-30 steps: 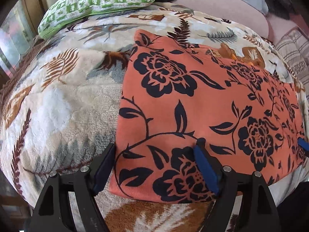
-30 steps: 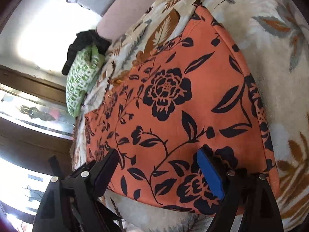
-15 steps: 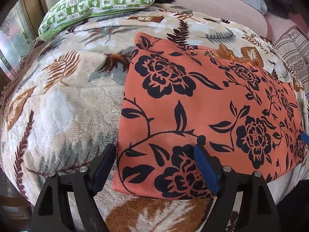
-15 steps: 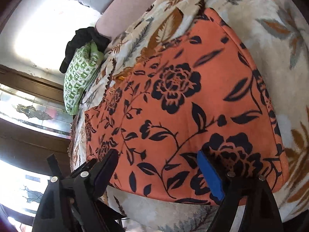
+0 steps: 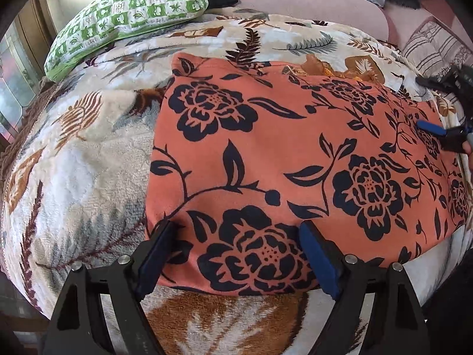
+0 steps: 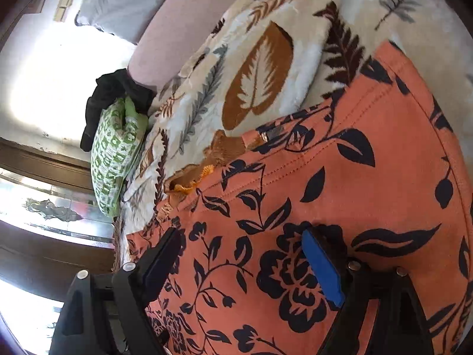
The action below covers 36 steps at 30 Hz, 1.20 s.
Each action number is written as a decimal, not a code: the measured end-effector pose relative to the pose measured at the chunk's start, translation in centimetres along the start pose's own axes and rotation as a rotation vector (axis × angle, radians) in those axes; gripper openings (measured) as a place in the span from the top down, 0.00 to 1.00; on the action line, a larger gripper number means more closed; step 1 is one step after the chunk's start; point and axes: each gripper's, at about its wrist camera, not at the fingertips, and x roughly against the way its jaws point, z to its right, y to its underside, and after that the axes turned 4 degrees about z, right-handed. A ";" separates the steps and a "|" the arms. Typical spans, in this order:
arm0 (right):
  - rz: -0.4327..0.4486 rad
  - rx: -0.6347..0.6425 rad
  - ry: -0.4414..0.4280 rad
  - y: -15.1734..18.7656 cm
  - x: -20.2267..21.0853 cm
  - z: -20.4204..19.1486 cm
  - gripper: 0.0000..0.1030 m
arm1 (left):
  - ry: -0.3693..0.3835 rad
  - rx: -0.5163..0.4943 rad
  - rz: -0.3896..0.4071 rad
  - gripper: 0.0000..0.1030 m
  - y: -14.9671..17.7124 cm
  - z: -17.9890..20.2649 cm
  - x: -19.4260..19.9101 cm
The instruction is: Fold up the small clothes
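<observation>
An orange garment with a dark navy flower print (image 5: 295, 153) lies spread flat on a leaf-patterned blanket (image 5: 82, 159). My left gripper (image 5: 236, 254) is open, its jaws astride the garment's near left corner, low over the cloth. My right gripper (image 6: 245, 263) is open and hovers over the garment (image 6: 354, 207) well in from its edge. It also shows at the right edge of the left wrist view (image 5: 443, 136). A gold trimmed edge (image 6: 207, 165) sticks out at the garment's far side.
A green checked pillow (image 5: 127, 14) lies at the far left of the bed, with a dark cloth (image 6: 115, 94) beside it. A pink sofa back (image 5: 310, 3) and a striped cushion (image 5: 434, 47) stand behind. A window (image 6: 44, 213) is at the left.
My right gripper has moved forward over the garment, towards its gold trimmed edge. My left gripper has stayed at the near left corner, a little closer to the cloth.
</observation>
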 end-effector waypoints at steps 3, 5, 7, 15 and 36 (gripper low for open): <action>-0.007 0.059 -0.061 0.1 0.4 -3.2 0.15 | -0.004 -0.001 0.019 0.17 -0.2 0.0 -0.1; -0.056 0.084 -0.135 0.3 -0.8 -5.0 0.15 | -0.012 -0.012 0.011 0.13 0.1 0.2 -1.1; -0.134 0.107 -0.150 0.7 -3.5 -5.7 0.15 | -0.012 0.000 0.022 0.12 0.0 0.2 -1.1; -0.160 0.105 -0.200 1.7 -5.0 -9.1 0.14 | -0.009 0.020 -0.001 0.12 -0.3 -0.7 -0.6; 0.170 -0.328 -0.212 16.5 12.5 5.9 0.13 | 0.195 0.105 0.117 0.11 -1.5 5.1 3.9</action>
